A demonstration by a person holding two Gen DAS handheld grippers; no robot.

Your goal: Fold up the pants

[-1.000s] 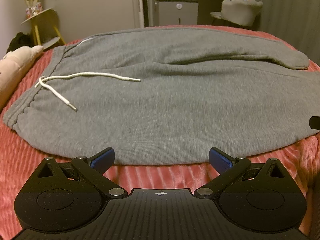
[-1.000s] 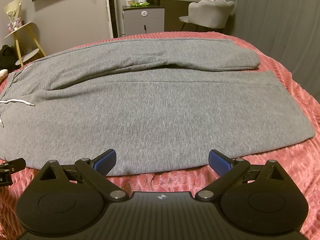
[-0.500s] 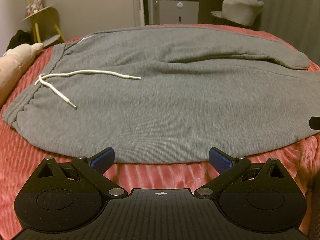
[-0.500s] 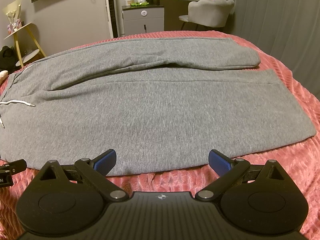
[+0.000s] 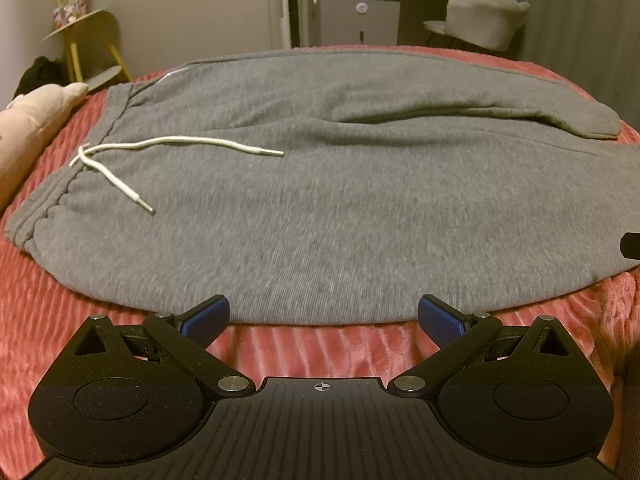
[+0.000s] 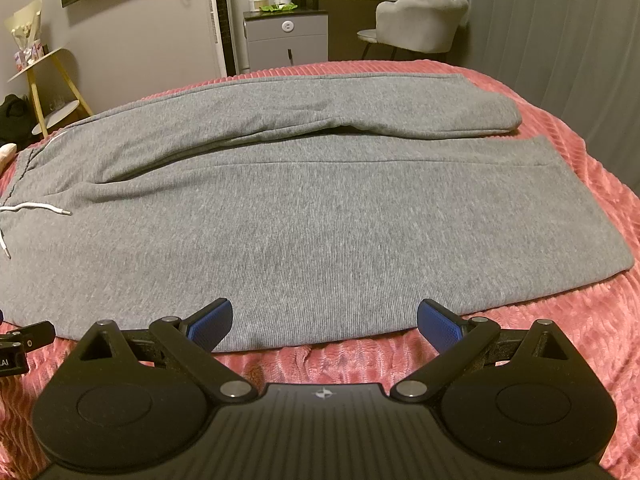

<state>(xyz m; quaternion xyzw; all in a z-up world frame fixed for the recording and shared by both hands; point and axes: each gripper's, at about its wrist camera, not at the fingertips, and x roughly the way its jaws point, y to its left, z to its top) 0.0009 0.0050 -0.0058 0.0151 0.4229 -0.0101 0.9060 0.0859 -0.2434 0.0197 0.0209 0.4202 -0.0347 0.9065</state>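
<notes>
Pants [image 5: 340,208]: spread flat on bed [image 5: 312,352], ready for folding.
Left gripper [image 5: 323,316]: fingers wide, at near hem.
Right gripper [image 6: 325,320]: fingers wide, likewise.

Dim, warm indoor light; soft shadows, slight blur, strong fisheye bending at edges.

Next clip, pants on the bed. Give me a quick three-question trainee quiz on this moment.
1. True or false: the left gripper is shut on the grey pants.
2. Which end of the pants lies toward the left gripper's side: A waistband with white drawstring, B leg cuffs, C neither?
3. Fill in: the pants lie spread on a ribbed ____ blanket.

Key
1. False; its jaws are wide open at the near edge of the pants, as are the right gripper's.
2. A.
3. Pink.
</notes>
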